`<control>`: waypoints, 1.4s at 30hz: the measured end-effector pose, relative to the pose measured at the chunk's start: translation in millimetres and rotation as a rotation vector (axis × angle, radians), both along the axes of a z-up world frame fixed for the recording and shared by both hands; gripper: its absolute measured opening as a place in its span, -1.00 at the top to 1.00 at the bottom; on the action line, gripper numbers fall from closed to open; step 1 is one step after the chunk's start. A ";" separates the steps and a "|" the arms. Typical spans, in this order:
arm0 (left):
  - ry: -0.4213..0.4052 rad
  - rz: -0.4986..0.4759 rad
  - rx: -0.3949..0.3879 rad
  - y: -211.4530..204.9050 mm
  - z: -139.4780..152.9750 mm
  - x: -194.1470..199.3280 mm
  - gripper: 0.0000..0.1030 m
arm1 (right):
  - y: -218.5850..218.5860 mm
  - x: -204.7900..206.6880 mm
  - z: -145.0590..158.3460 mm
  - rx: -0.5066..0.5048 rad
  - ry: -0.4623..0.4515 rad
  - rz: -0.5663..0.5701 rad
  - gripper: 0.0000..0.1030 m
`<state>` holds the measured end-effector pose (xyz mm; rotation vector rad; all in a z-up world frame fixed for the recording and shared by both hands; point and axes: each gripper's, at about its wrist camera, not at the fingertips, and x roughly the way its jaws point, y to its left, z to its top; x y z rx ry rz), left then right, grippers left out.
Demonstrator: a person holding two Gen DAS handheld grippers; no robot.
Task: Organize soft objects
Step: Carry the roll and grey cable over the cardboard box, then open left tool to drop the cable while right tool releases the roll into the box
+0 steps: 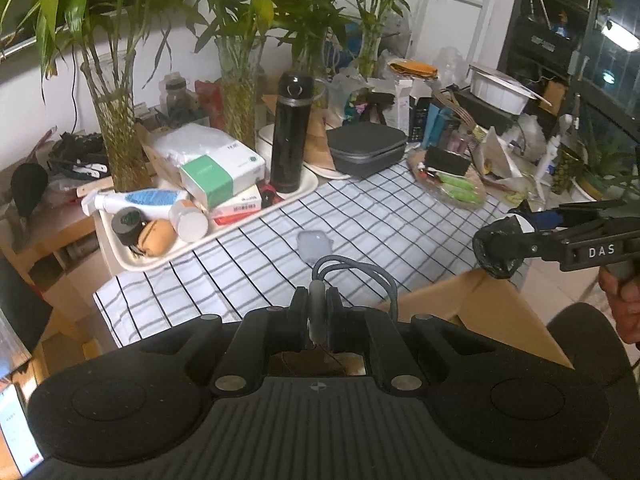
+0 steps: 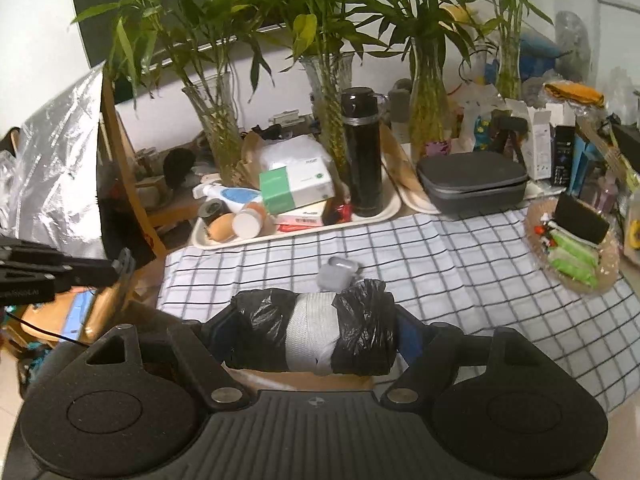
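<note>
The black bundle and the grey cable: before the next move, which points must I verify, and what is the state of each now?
1. Right gripper shut on the black bundle: ok.
2. Left gripper shut on the grey cable: ok.
3. Cable hanging free of the checked cloth: cannot tell.
4. Small grey case apart from the bundle: cannot tell.
5. Cardboard box open below: cannot tell.

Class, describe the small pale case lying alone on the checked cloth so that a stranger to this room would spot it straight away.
Start at the table spread with a white checked cloth, crowded along its far edge with trays and vases. Come forward from the tall black flask onto the open cloth. There lies a small grey-white rounded case, the only thing lying loose in the middle of the cloth.
</note>
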<state>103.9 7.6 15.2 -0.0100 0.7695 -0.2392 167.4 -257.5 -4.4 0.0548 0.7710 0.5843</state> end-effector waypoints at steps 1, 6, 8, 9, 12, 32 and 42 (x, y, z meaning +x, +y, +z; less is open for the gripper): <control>0.005 -0.001 -0.003 -0.8 -1.2 -2.1 0.82 | 0.0 -2.7 0.5 0.006 0.001 0.002 -0.55; 0.033 -0.014 -0.018 -6.3 -7.3 -11.8 0.81 | 2.7 -18.8 4.2 0.008 -0.007 0.029 -0.55; 0.044 -0.020 -0.021 -8.7 -9.8 -15.0 0.82 | 2.1 -23.4 3.7 0.012 -0.006 0.037 -0.55; 0.049 -0.024 -0.019 -10.3 -11.7 -16.8 0.82 | 1.6 -25.7 3.1 0.015 -0.004 0.037 -0.55; 0.067 -0.034 -0.015 -14.5 -18.1 -21.4 0.82 | -0.2 -31.3 -0.5 0.024 0.005 0.046 -0.55; 0.098 -0.100 0.067 -29.5 -40.7 -36.4 -0.15 | -2.5 -45.5 -7.8 0.009 0.018 0.100 -0.56; 0.062 -0.083 0.047 -22.9 -35.6 -37.9 -0.22 | 0.3 -47.8 -14.9 0.002 0.037 0.125 -0.56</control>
